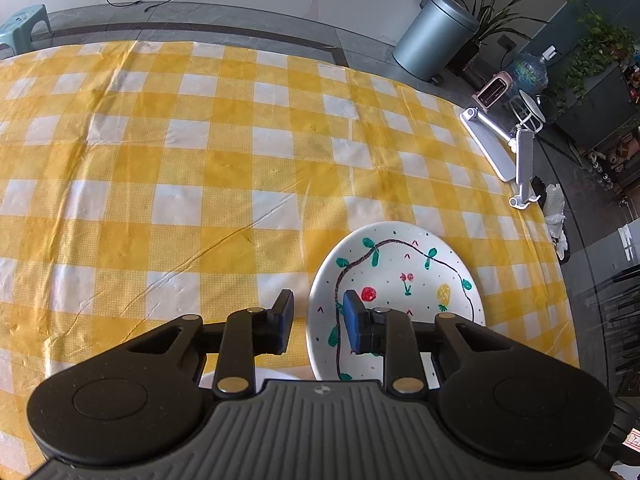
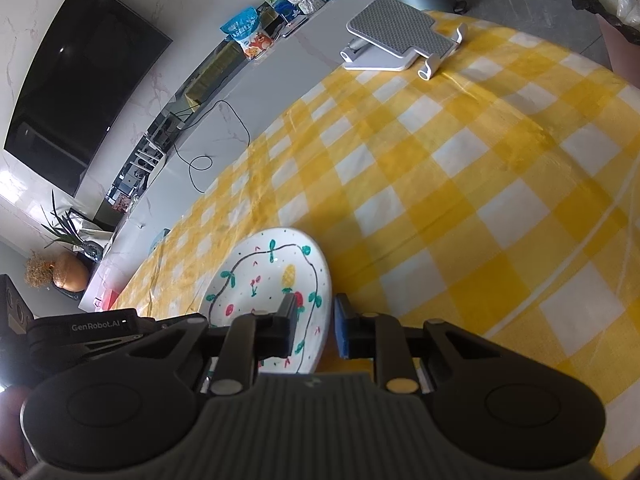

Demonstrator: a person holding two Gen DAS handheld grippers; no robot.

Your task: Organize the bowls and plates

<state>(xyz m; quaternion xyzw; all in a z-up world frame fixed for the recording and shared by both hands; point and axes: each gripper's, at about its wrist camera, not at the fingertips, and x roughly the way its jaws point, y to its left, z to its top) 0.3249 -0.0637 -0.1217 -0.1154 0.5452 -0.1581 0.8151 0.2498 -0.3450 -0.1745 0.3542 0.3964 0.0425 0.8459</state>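
Painted plate lies on the yellow checked tablecloth, its rim between the parted jaws of both the left gripper and right gripper, neither visibly clamped.

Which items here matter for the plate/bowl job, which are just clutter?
Job:
- painted plate, on the yellow checked tablecloth
- left gripper, jaws open astride the plate's rim
- right gripper, jaws open astride the rim

Lying about:
- white phone stand
- grey bin
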